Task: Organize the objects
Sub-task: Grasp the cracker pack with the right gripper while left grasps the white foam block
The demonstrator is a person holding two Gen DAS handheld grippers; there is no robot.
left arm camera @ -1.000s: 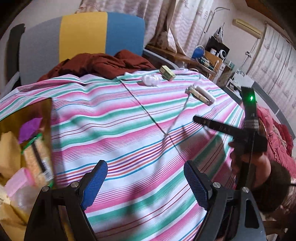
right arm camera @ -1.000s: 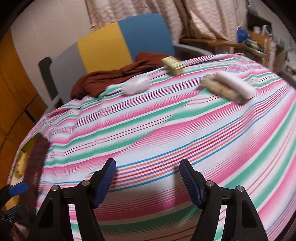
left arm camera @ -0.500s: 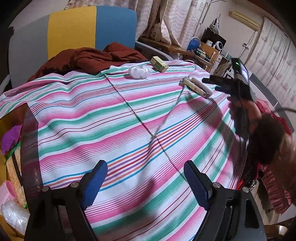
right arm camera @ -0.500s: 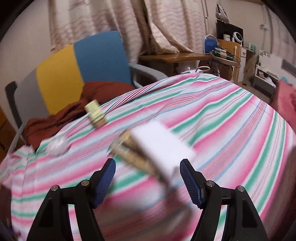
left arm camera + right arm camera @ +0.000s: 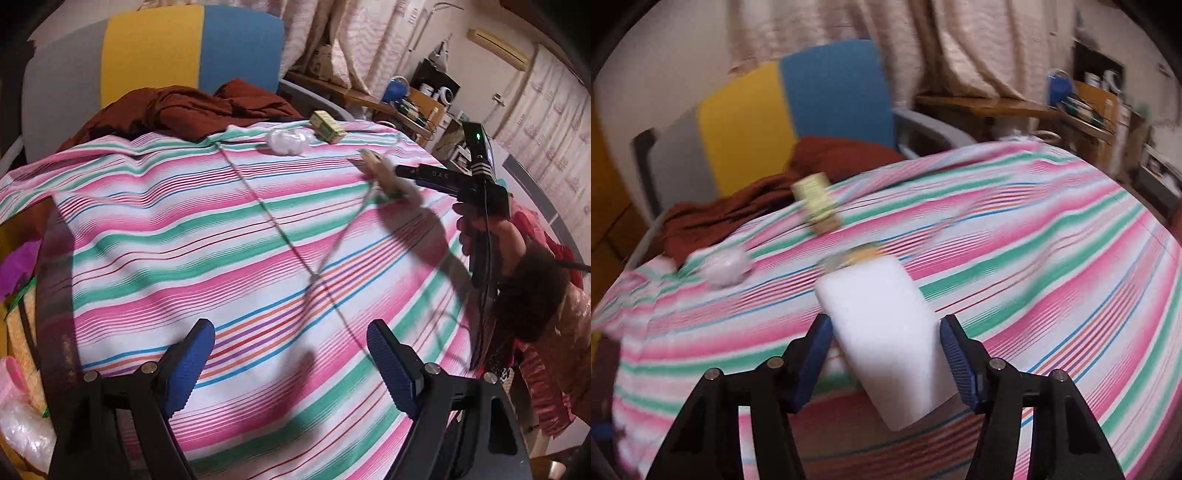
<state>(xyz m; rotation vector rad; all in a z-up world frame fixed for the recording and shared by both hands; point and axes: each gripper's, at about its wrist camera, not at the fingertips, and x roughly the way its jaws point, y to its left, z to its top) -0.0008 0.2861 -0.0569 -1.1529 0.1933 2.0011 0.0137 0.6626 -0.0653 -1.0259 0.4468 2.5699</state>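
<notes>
Right hand-held gripper (image 5: 884, 354) has swung from mid-cloth to the far right of the counter (image 5: 258, 236) and now straddles the white block (image 5: 886, 332); jaws closing, block between them, pads not clearly pressing yet. Left hand-held gripper (image 5: 291, 362) hangs wide over near cloth, nothing between its jaws.

Block: rounded-corner slab, matte, looks like foam or sponge, so probably light and squashy. Best grip is across the 2 long sides at mid-length; gentle squeeze. It lies touching a tan snack pack (image 5: 862, 254), likely crinkly film, which may drag along.

Farther off: small yellow-green carton (image 5: 816, 203), stiff, and a crumpled white plastic wad (image 5: 726, 267), limp. Striped cloth is loose, could bunch.
</notes>
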